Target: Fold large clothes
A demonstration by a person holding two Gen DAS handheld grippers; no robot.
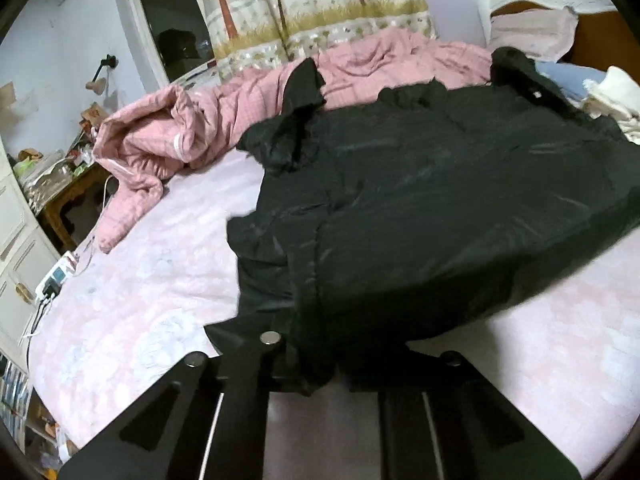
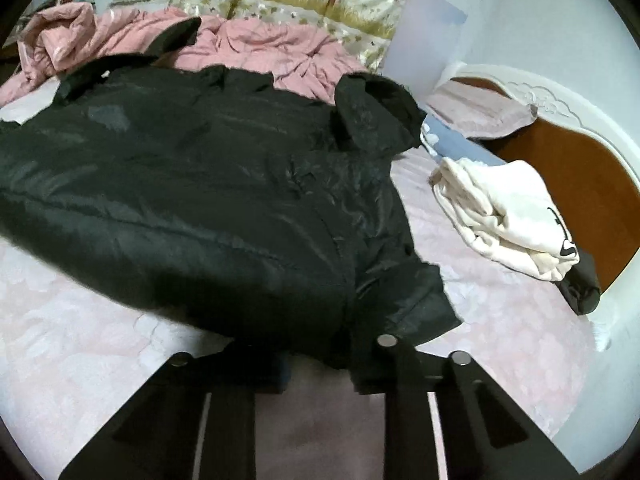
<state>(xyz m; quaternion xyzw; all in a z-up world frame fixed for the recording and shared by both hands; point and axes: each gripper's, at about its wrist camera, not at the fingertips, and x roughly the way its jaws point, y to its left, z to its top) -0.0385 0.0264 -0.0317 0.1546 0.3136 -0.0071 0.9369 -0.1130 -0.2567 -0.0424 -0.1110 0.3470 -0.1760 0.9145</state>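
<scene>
Grippers, left (image 1: pixel 320 376) and right (image 2: pixel 324 372), angled downward, clamp black jacket (image 1: pixel 440 208) hem

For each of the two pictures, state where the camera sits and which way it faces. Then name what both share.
Left wrist: on the left gripper, facing forward and down across the bed to the black jacket; only its fingers show.
Right wrist: on the right gripper, facing the same jacket, with a white garment to its right; only its fingers show.
Shared: jacket, pink quilt, curtain.
</scene>
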